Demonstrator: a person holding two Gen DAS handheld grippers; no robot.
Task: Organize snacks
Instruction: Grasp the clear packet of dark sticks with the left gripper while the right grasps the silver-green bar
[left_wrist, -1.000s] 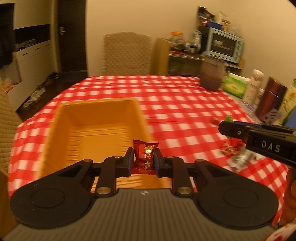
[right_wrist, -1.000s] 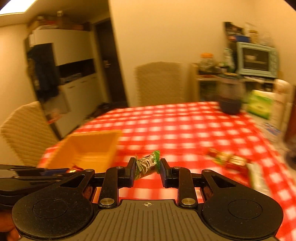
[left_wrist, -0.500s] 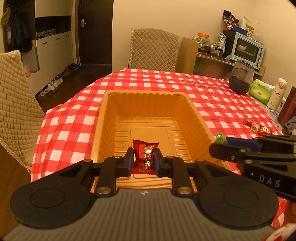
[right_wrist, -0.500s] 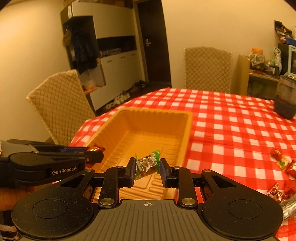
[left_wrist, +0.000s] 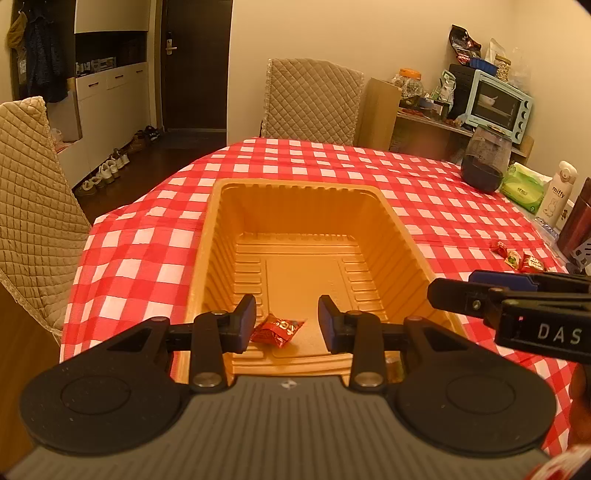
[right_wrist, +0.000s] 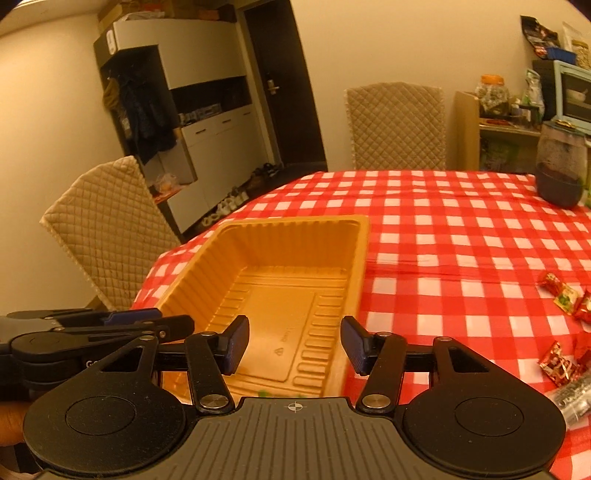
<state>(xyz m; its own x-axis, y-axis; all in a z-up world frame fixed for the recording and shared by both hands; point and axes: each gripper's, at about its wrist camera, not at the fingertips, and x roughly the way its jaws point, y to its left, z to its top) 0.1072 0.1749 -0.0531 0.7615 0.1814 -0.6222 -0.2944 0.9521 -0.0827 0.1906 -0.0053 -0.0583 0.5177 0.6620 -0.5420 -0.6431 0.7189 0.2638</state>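
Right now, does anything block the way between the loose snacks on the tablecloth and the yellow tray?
Nothing visible does. The loose snacks lie on bare checked cloth to the right of the yellow tray, with only open cloth between them. The tray's top is uncovered.

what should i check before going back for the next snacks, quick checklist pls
1. Left hand-held gripper free of its load: ok, jaws opening, pads clear of the red snack.
2. Red snack inside the yellow tray: ok, it lies on the tray floor near the front wall.
3. Right hand-held gripper free of its load: ok, jaws opening, nothing between the pads.
4. Green snack landed in the tray: cannot tell, only a green speck shows at the gripper body's edge.
5. Snacks left to collect: ok, loose snacks lie on the checkered tablecloth to the right.
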